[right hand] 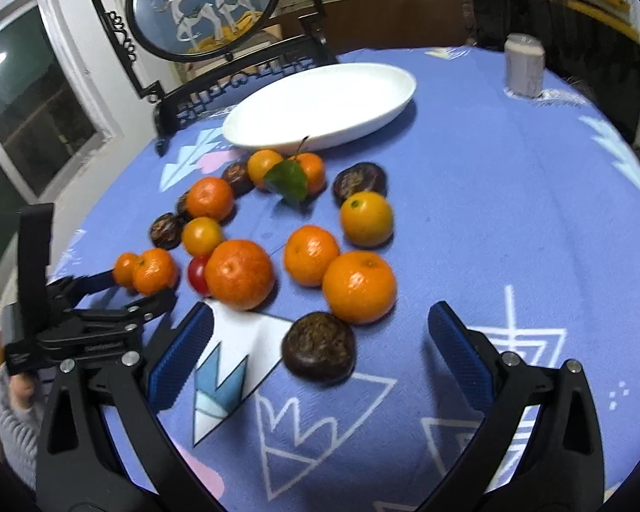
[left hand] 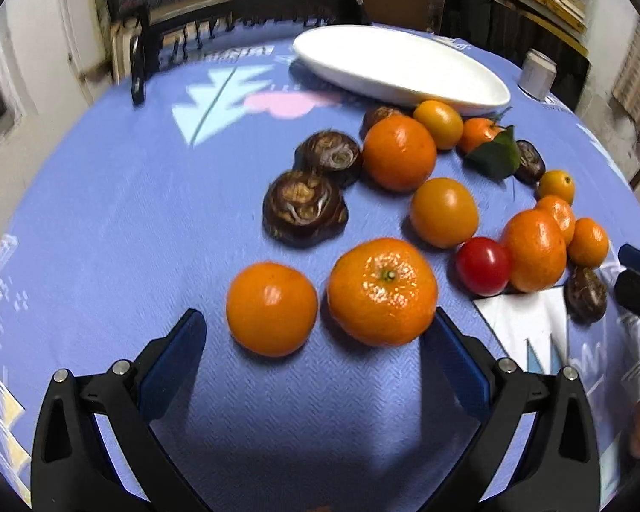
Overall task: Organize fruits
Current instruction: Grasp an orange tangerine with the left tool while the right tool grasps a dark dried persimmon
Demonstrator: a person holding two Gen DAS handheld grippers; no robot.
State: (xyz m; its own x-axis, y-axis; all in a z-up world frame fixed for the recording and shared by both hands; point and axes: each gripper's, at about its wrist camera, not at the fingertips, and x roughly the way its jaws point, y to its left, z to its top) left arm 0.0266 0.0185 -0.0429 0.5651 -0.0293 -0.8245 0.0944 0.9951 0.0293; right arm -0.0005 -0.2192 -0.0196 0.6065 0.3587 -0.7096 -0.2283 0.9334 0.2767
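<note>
Both jaws were held open and empty. Tangerines (left hand: pixel 382 292) lay loose near the white plate (left hand: pixel 399 66); firm, smooth and likely to roll, they were best gripped across the middle.

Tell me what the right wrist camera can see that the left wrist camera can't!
Only the right wrist view shows the whole round picture with white horses, a window, and the entire left gripper from the side.

Only the left wrist view shows the left gripper's own open fingers close up, with two oranges in front of them.

Both show the empty white plate, the red tomato, the leafy orange, dark brown fruits, and the blue tablecloth.
</note>
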